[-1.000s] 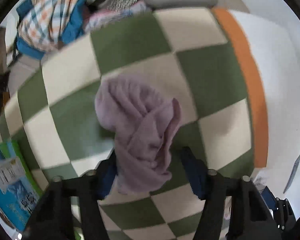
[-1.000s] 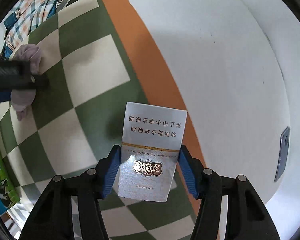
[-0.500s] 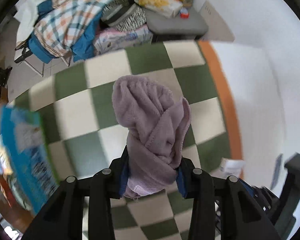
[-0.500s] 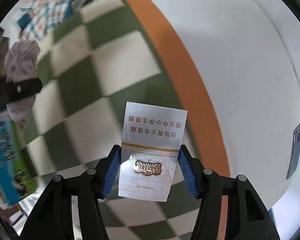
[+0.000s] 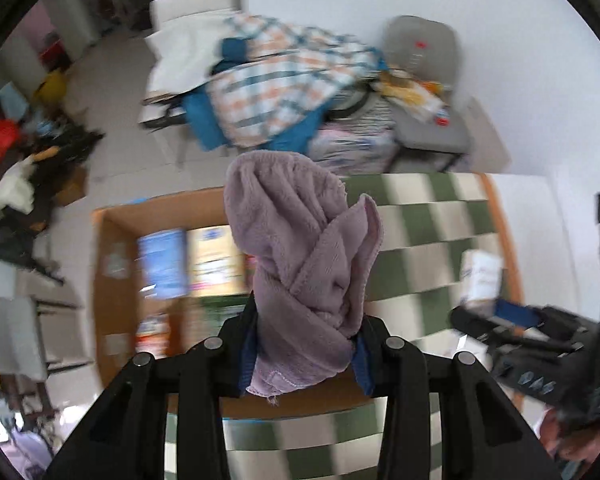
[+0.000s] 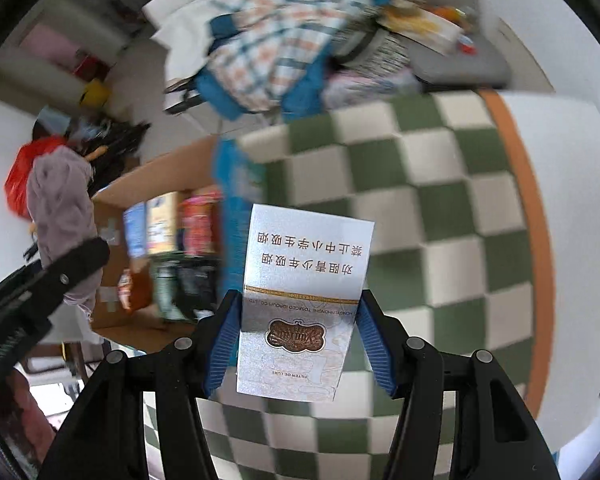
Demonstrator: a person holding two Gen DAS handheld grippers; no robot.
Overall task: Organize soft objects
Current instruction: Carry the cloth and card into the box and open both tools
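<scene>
Lilac towel [image 5: 300, 276], clamped upright in the left gripper [image 5: 304, 350], hung above the cardboard box [image 5: 112, 264]; right gripper [image 6: 296, 336] gripped a cigarette pack [image 6: 304, 300].

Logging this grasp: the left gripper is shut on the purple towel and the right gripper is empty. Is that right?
Not quite. The left gripper is shut on the purple towel, but the right gripper is not empty: the right wrist view shows it shut on a white cigarette pack.
</scene>
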